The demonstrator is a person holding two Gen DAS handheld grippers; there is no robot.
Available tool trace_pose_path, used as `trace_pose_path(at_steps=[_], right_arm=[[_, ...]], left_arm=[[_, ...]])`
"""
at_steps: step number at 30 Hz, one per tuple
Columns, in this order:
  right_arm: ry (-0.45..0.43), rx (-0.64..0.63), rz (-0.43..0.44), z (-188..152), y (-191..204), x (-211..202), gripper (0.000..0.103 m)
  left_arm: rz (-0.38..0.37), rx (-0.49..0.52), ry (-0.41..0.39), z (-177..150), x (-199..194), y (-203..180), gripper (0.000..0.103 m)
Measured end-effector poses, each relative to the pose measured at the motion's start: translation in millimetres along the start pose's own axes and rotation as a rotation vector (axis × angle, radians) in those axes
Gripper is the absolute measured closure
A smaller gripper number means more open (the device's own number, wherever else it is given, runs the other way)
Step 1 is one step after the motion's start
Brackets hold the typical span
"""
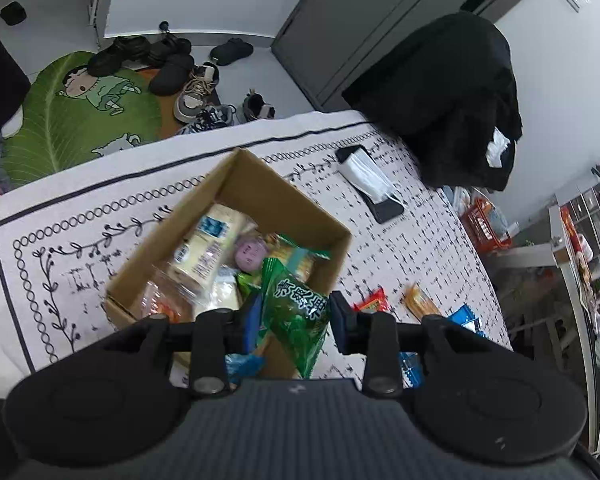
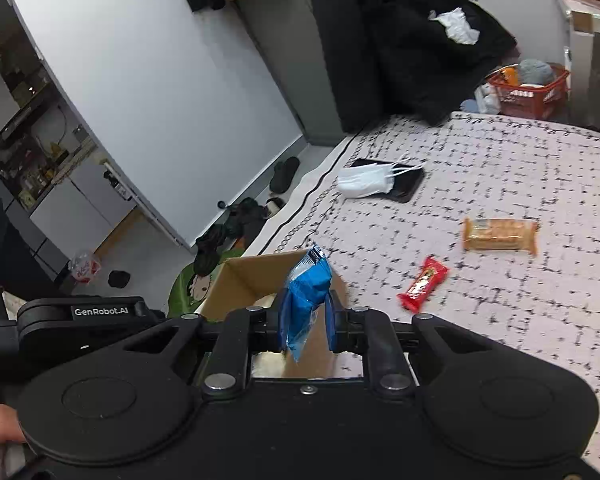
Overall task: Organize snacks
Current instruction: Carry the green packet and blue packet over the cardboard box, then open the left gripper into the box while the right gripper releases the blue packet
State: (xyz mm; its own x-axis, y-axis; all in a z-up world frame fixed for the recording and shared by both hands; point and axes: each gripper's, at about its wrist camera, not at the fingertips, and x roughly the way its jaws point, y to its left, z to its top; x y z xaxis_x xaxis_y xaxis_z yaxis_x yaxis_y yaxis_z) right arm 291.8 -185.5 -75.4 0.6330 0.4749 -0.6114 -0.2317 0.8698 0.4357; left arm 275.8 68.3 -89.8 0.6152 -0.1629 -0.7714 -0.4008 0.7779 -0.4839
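Observation:
An open cardboard box (image 1: 284, 200) with several snack packets stands on the patterned tablecloth (image 1: 100, 240). My left gripper (image 1: 294, 316) holds a green snack bag (image 1: 296, 308) over the box's near edge, with a gap showing on the right side. My right gripper (image 2: 306, 320) is shut on a blue snack packet (image 2: 306, 296) and holds it upright above the box's corner (image 2: 256, 276). A red bar (image 2: 422, 284) and an orange cracker pack (image 2: 500, 236) lie on the cloth to the right; they also show in the left wrist view, the red bar (image 1: 374, 300) and the orange pack (image 1: 420, 304).
A black phone (image 2: 406, 184) with a white face mask (image 2: 364, 184) on it lies at the table's far side. A black coat (image 2: 412, 40) hangs on a chair behind the table. Shoes (image 1: 196, 88) and a green rug (image 1: 80, 120) lie on the floor. A red basket (image 2: 532, 92) stands far right.

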Motion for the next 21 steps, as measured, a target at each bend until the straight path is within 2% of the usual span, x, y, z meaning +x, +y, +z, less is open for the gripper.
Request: trace_pose_path(at_steps=[10, 13, 18, 21], right_arm=[[0.054, -0.038, 0.026, -4, 33, 27, 0.085], [0.069, -0.045, 0.026, -4, 38, 34, 0.085], [0.09, -0.07, 0.035, -6, 47, 42, 0.082], [0.094, -0.071, 0.023, -7, 49, 44, 0.08]], left_arm=[[0.033, -0.028, 0.02, 14, 12, 25, 0.065], [0.048, -0.032, 0.046, 17, 17, 29, 0.058], [0.066, -0.027, 0.04, 21, 16, 34, 0.042], [0.085, -0.035, 0.035, 23, 13, 38, 0.039]])
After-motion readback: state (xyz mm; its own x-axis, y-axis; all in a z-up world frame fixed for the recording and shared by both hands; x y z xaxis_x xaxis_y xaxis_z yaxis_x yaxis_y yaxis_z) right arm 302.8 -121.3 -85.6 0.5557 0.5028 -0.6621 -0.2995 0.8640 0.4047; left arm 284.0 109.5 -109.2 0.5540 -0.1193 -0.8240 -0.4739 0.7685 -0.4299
